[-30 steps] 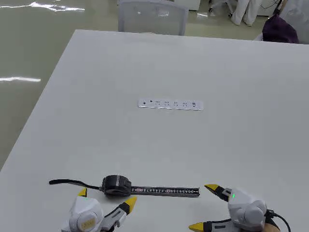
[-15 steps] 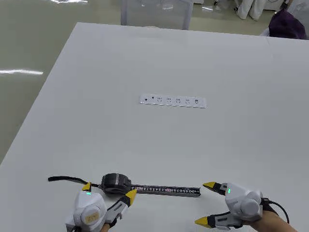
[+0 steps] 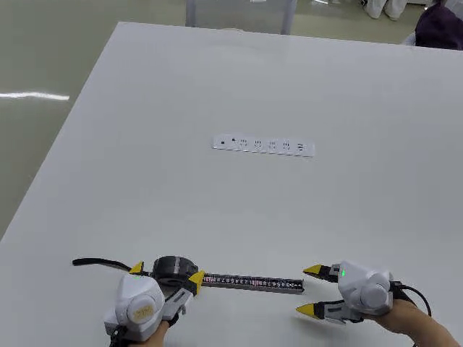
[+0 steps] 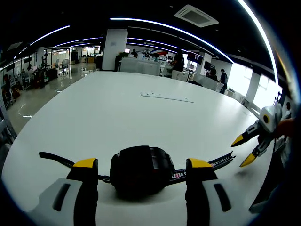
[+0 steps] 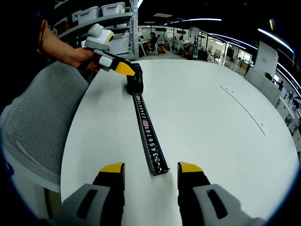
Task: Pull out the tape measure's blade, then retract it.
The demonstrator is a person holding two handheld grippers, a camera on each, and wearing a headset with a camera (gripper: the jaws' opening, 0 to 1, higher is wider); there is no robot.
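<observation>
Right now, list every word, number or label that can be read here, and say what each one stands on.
"2 3 4 5 6 7 8 9": on the blade, counted from its tip, right gripper view.
Higher numbers on the blade: too small to read.
Print on the blade beside the tape measure case, left gripper view: blurred.
Marks on the power strip: too small to read.

A broad white table (image 3: 145,181) carries two things. A white power strip (image 3: 263,145) lies flat near its middle. Close to the near edge rests a black tape measure (image 3: 173,269), its blade (image 3: 249,282) drawn out flat along the surface, its wrist strap (image 3: 101,263) trailing the other way.
</observation>
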